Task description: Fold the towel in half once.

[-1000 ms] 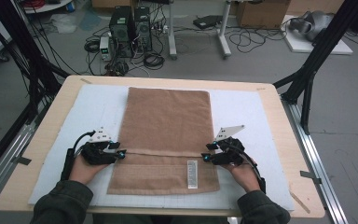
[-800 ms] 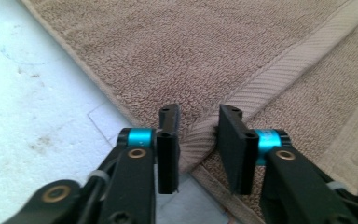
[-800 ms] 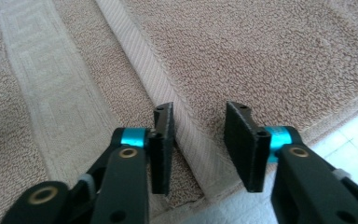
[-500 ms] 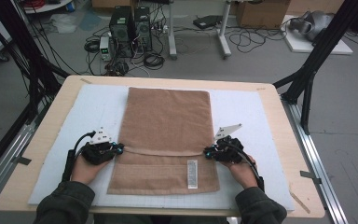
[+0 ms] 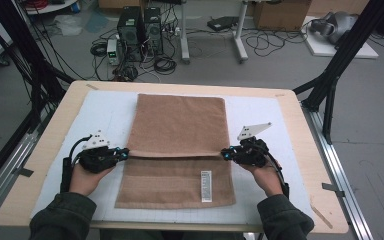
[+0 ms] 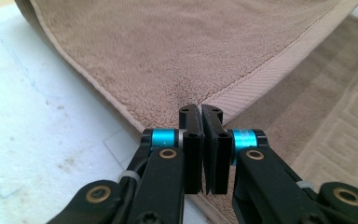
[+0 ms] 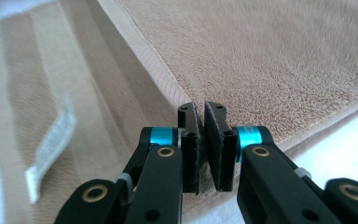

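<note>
Brown terry cloth: the towel (image 5: 177,150) lies flat on the white mat (image 5: 100,117) of the surface (image 5: 45,160), with its long side running away from the person; its far part is doubled over the near part.

Folded edge: the hem (image 5: 175,154) of the upper layer crosses the towel about in the middle, so the near part with the white label (image 5: 206,186) is uncovered.

Left hand-held gripper (image 6: 201,112): its jaws are pressed together on the left corner of the upper layer, where the woven border meets the side seam. It holds there because the corner gives control of the whole edge.

Right hand-held gripper (image 7: 200,108): its jaws are also clamped on the towel, at the opposite corner of the same hem. The label (image 7: 51,144) lies on the lower layer to its side.

Reason for two grips: both corners are taken at the same level, so the edge stays straight and tight between them and the layer does not sag or wrinkle.

Height: in the gripper views the held layer rises a little above the lower one, so it appears carried and not resting.

Step in hand: probably the fold along the length, the hem being led toward the near edge.

Risk: if one hand goes faster, the edges may not match.
</note>
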{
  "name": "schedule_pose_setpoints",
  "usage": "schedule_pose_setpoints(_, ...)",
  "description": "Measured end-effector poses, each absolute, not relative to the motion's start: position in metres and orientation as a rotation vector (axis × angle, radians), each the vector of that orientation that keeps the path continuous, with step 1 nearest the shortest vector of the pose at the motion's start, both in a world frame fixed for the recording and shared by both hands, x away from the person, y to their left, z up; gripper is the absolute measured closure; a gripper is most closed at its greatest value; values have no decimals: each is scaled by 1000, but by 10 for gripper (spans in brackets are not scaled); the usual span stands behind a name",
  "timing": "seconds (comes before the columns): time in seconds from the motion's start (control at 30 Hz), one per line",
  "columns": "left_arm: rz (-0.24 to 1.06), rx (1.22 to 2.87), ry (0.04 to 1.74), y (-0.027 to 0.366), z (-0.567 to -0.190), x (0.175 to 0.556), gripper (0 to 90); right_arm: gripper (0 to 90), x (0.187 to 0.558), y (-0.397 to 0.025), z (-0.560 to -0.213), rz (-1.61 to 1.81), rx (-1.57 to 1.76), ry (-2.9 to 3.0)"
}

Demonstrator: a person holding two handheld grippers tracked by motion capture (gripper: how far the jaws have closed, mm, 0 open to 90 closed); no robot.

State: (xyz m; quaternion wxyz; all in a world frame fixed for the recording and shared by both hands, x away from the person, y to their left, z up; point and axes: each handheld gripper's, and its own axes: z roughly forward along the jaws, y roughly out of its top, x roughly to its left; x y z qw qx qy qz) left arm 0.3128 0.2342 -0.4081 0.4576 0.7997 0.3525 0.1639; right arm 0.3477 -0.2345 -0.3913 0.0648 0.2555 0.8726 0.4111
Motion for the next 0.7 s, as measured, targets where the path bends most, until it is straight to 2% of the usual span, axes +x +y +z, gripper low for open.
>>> schedule_pose_setpoints(0.17, 383, 1944, 865, 239, -403, 298, 867, 846, 333, -238, -379, 1317, 716, 2633)
schedule_pose_setpoints(0.47, 355, 1975, 825, 239, -412, 256, 868, 845, 290, -244, -390, 1341, 651, 2664)
schedule_pose_setpoints(0.63, 314, 1966, 765, 242, -405, 234, 868, 844, 270, -247, -382, 1354, 595, 2664)
schedule_pose_setpoints(0.67, 277, 1975, 753, 243, -405, 233, 858, 811, 266, -248, -382, 1362, 568, 2684)
schedule_pose_setpoints(0.7, 240, 1978, 759, 244, -405, 233, 798, 721, 264, -249, -382, 1374, 559, 2724)
